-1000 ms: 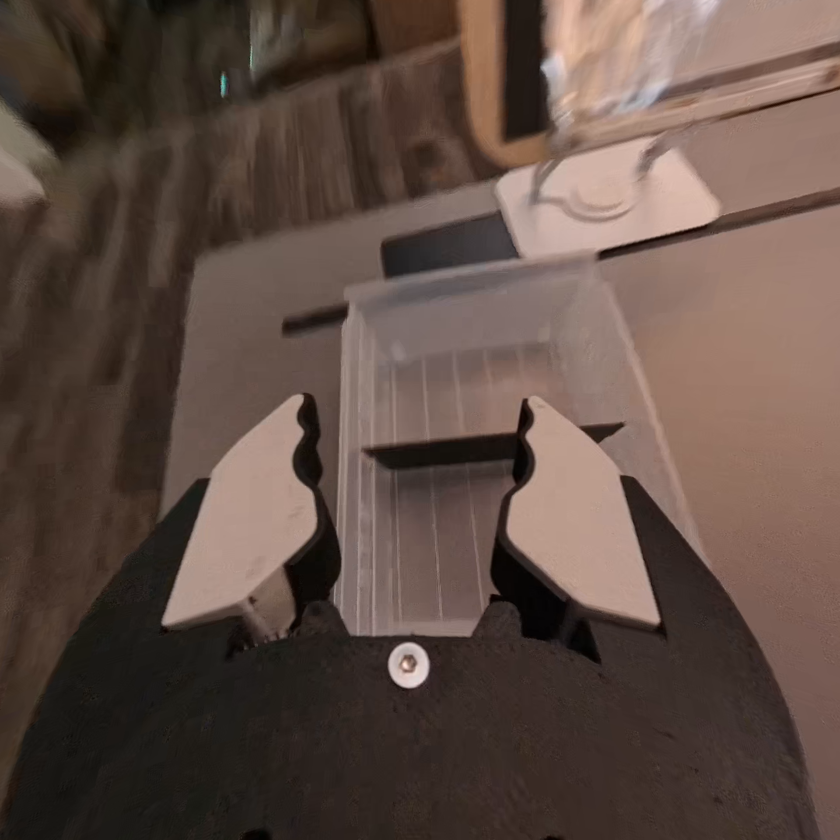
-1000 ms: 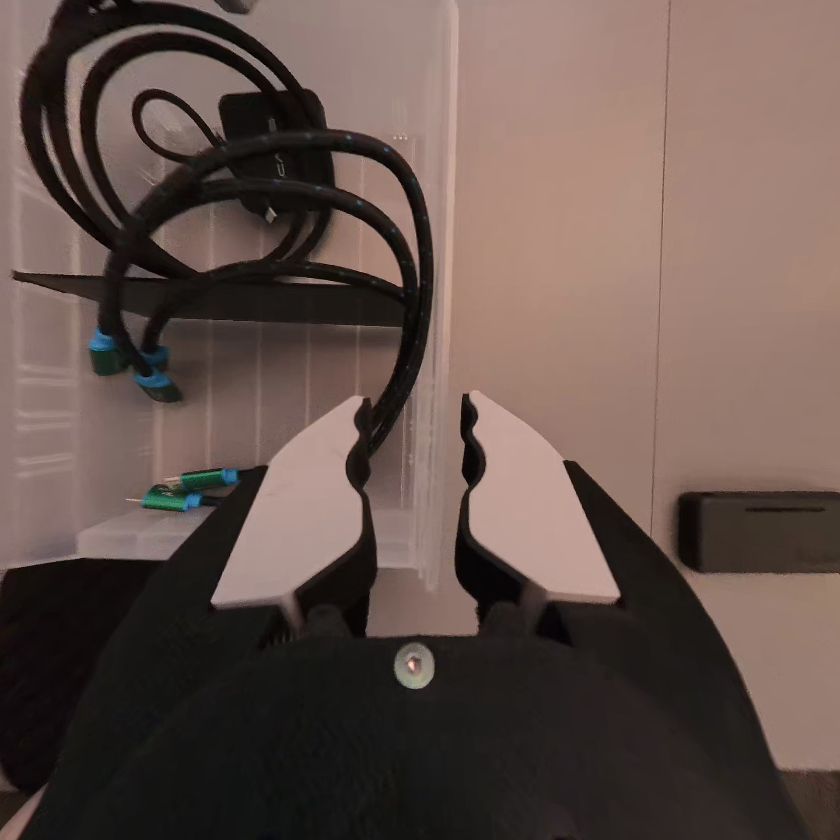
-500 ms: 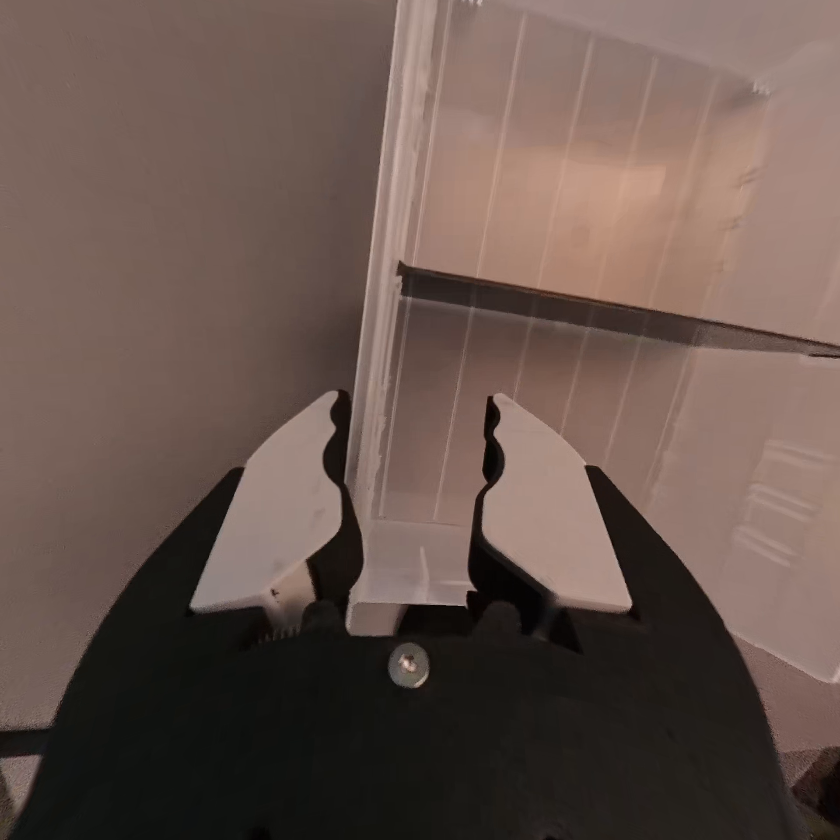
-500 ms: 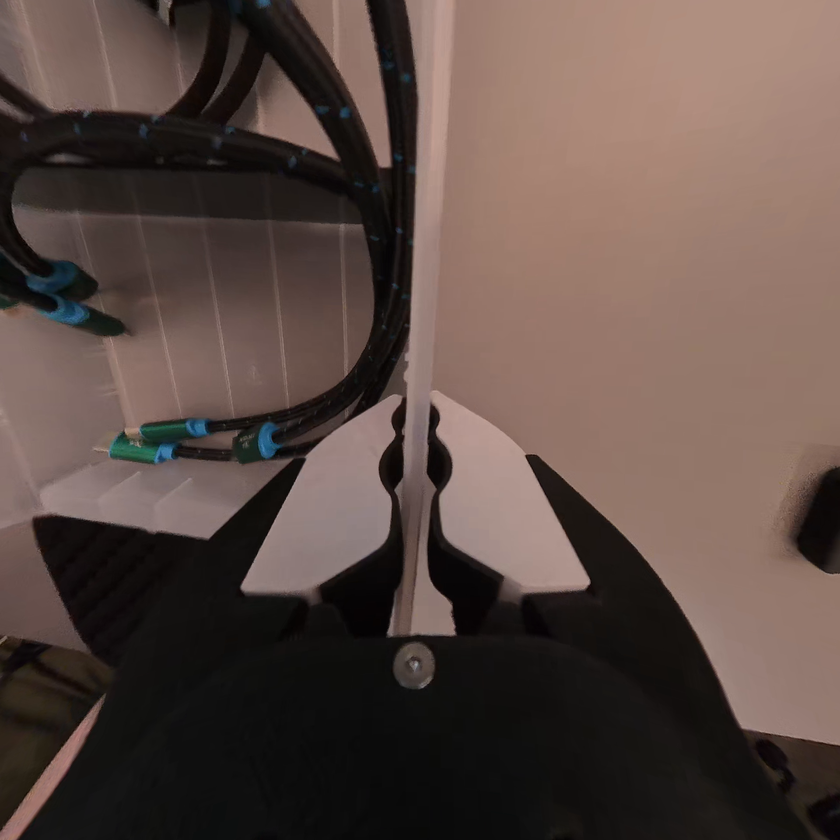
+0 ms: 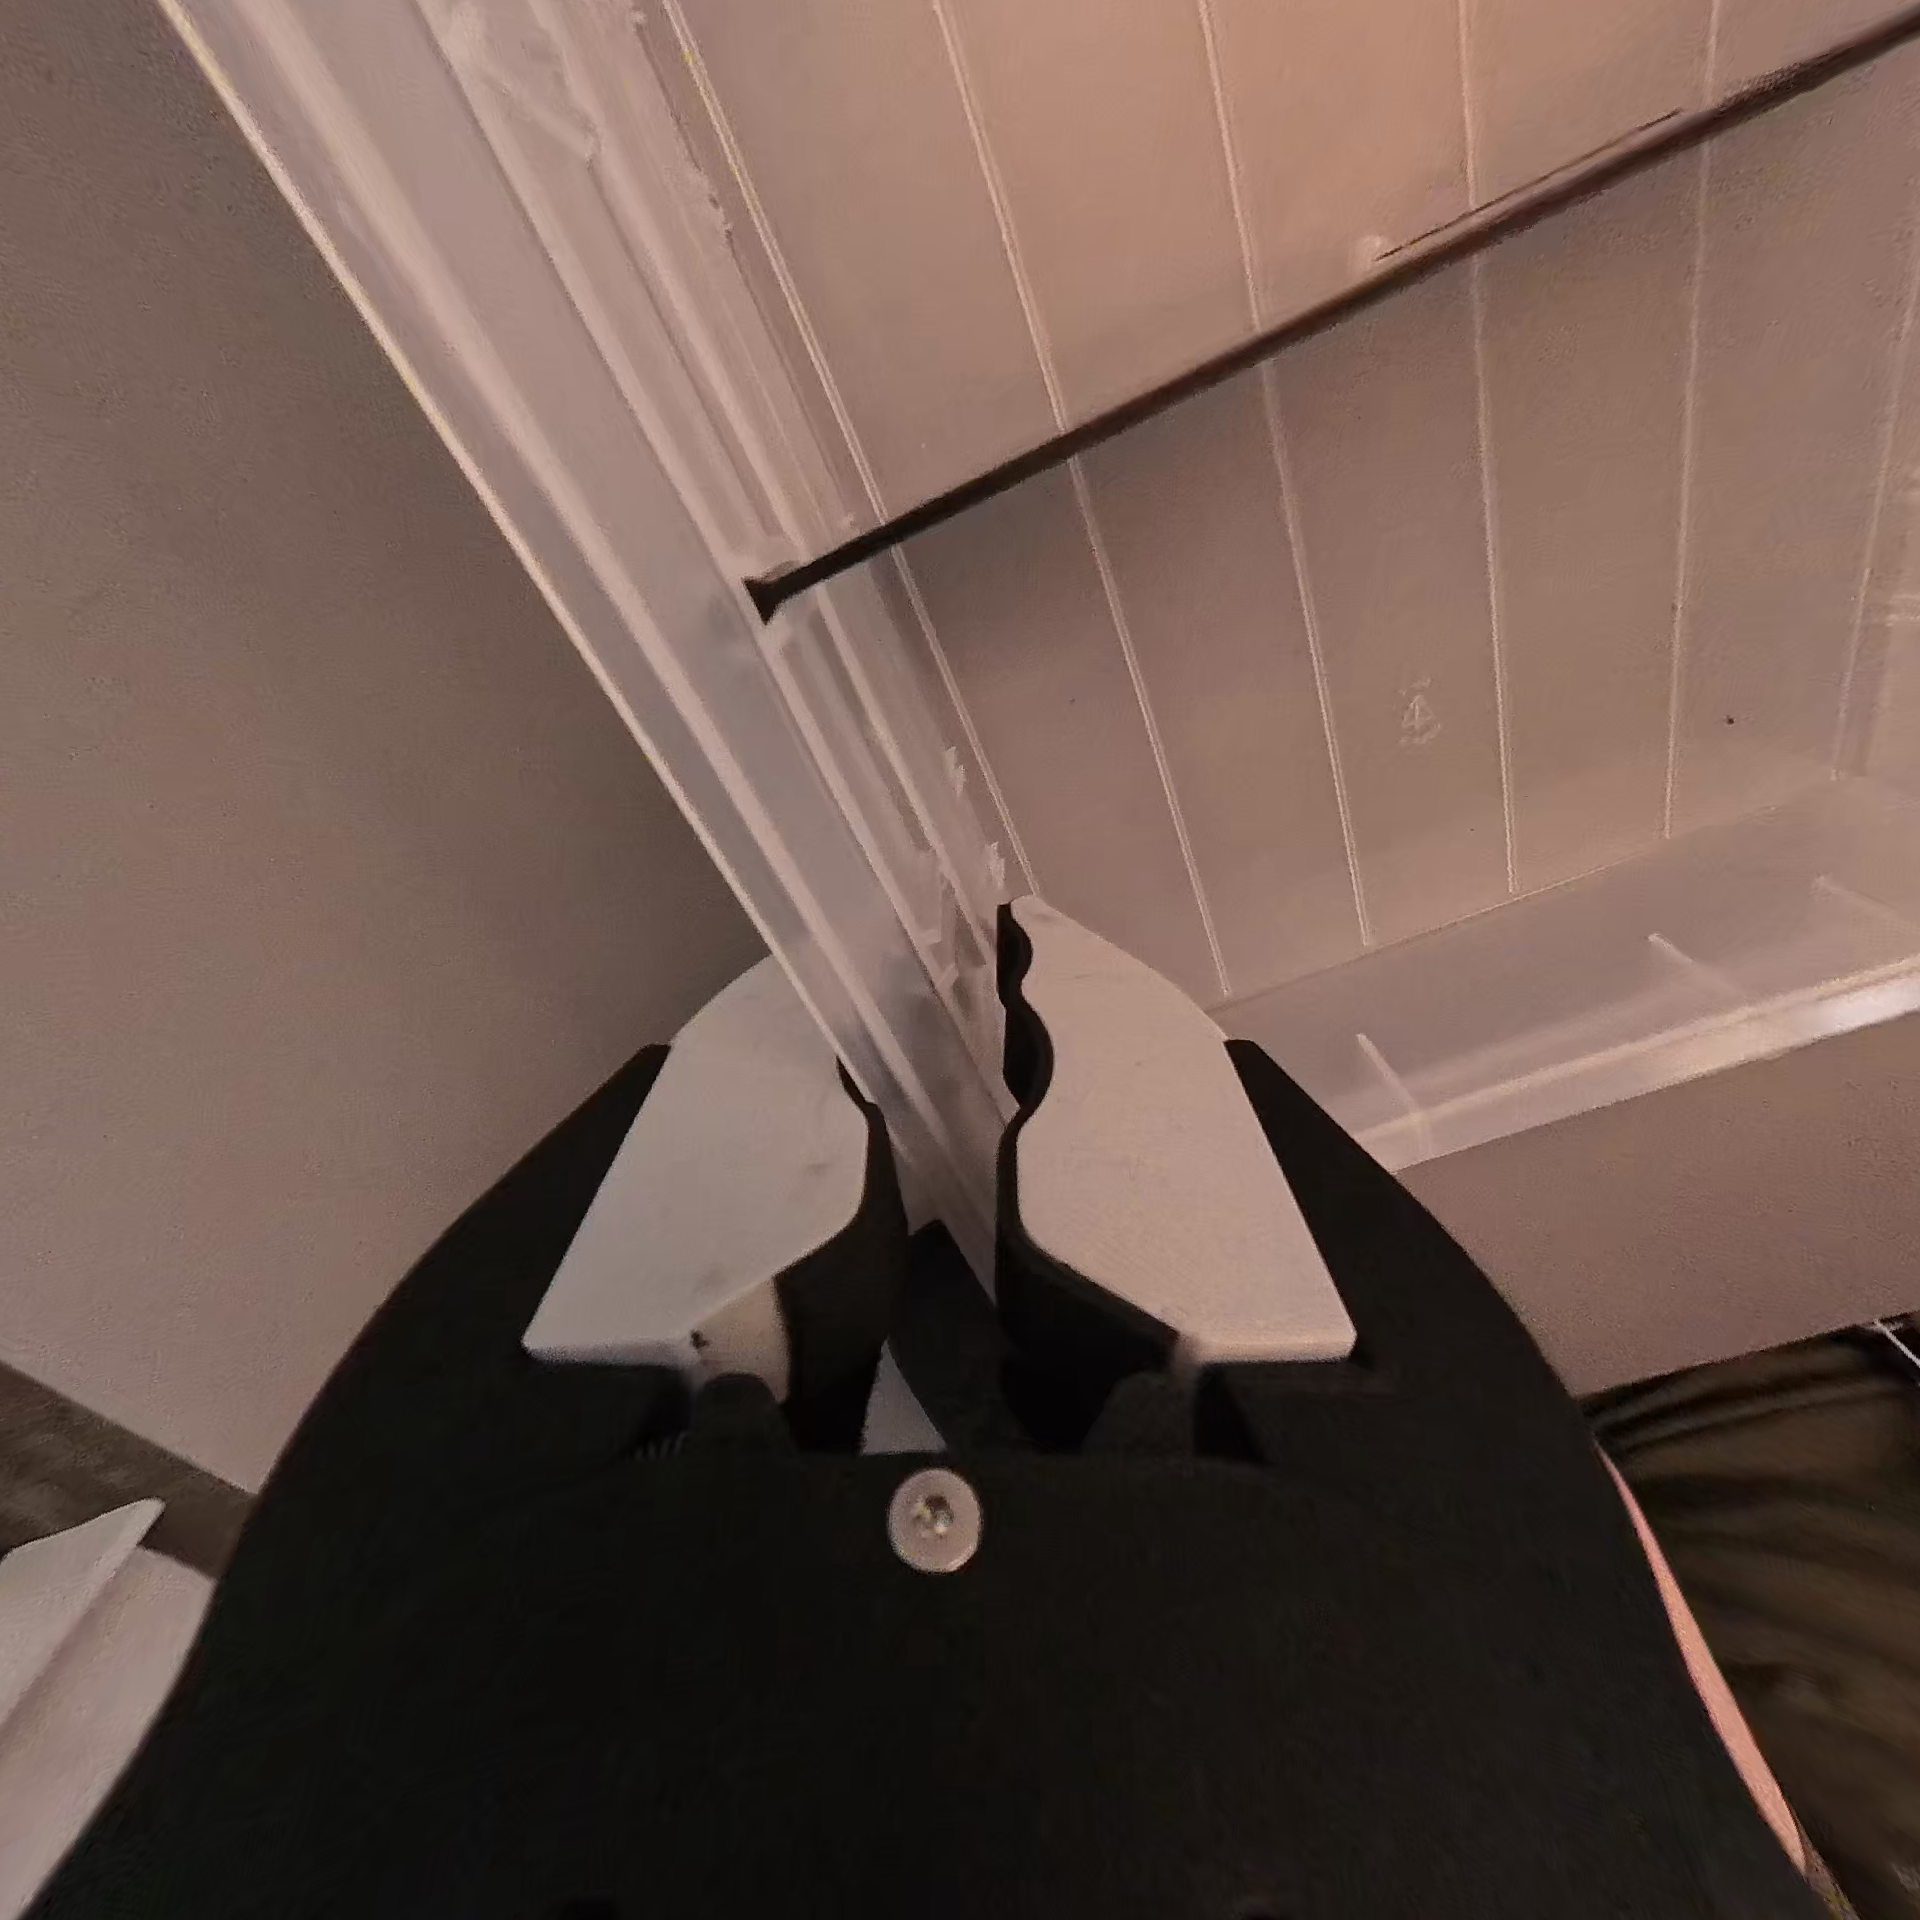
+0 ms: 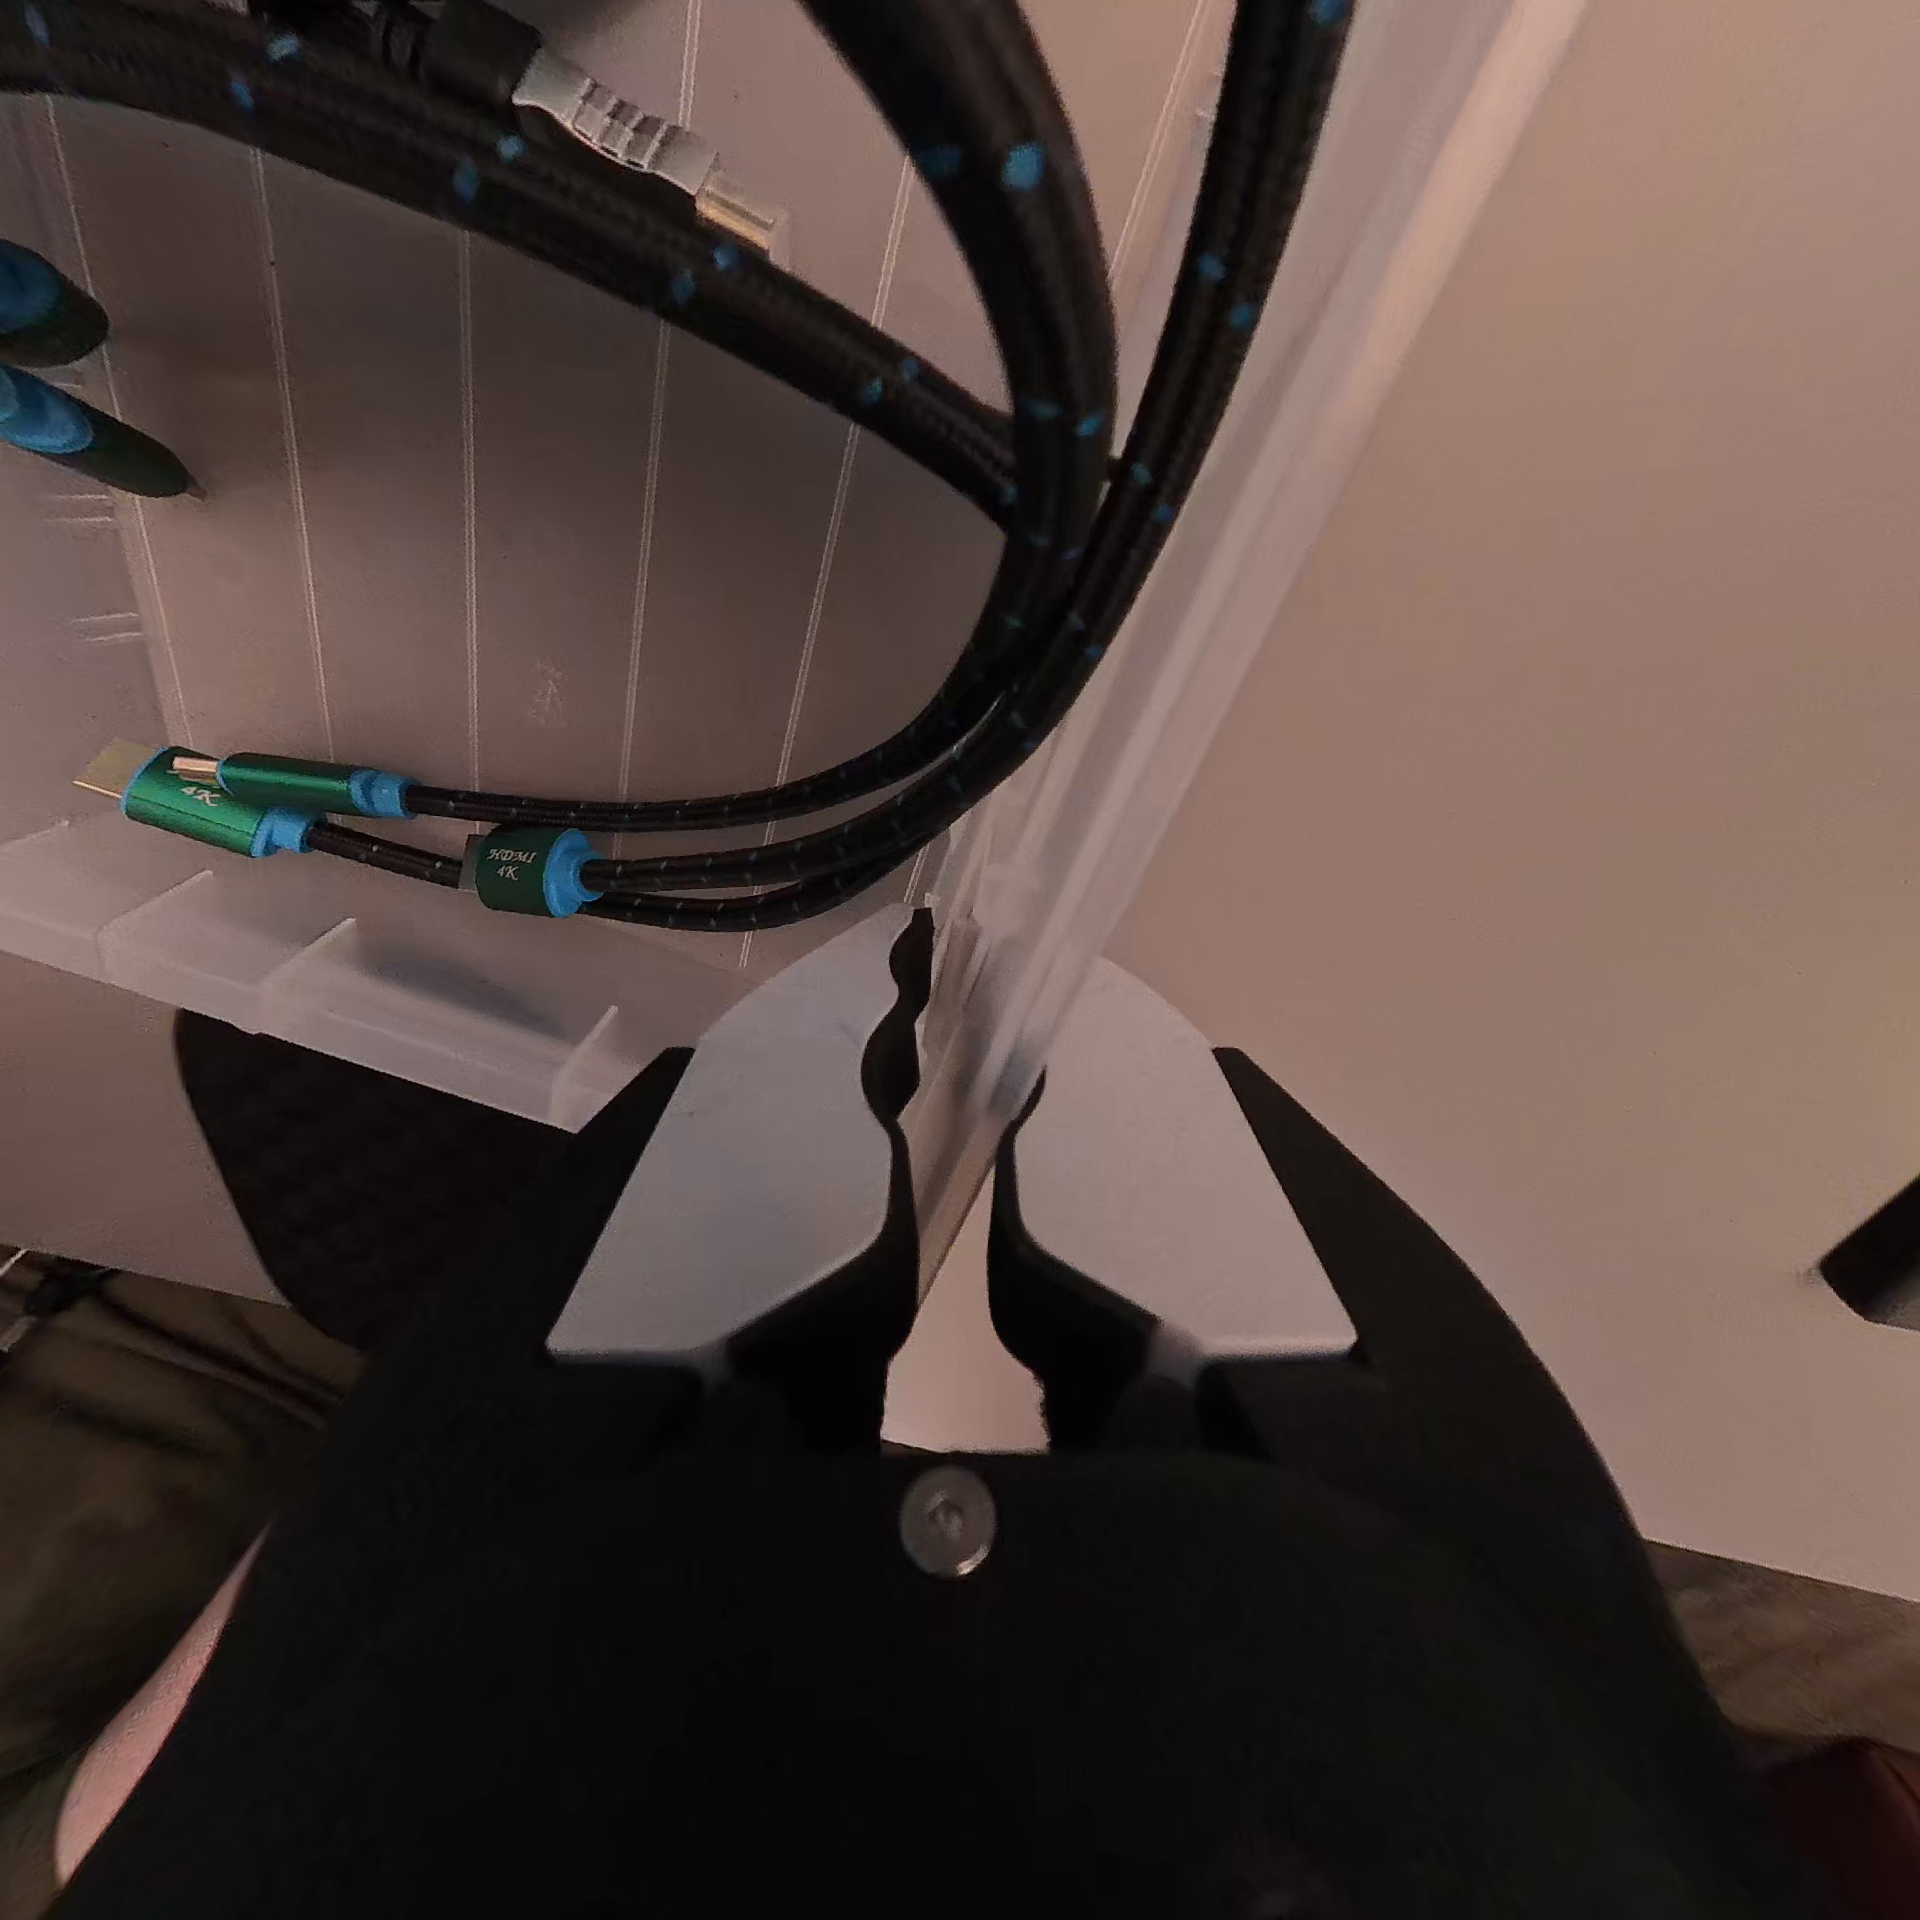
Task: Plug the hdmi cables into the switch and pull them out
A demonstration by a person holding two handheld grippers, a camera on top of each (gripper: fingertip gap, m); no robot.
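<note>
A clear plastic bin holds several black braided HDMI cables with green and blue plugs. My right gripper is shut on the bin's right side wall, near its front corner. My left gripper is shut on the left side wall of the bin; the part of the bin in the left wrist view is empty. A grey plug lies among the cables at the top. The switch is not in sight in either view.
The bin rests on a pale tabletop. A dark slot in the table shows through the bin floor. A black object sits at the right edge of the right wrist view. The table's front edge is just below both grippers.
My left gripper has closed from open onto the bin's left wall. Both views have tilted and moved closer; the right gripper stays clamped on the right wall.
</note>
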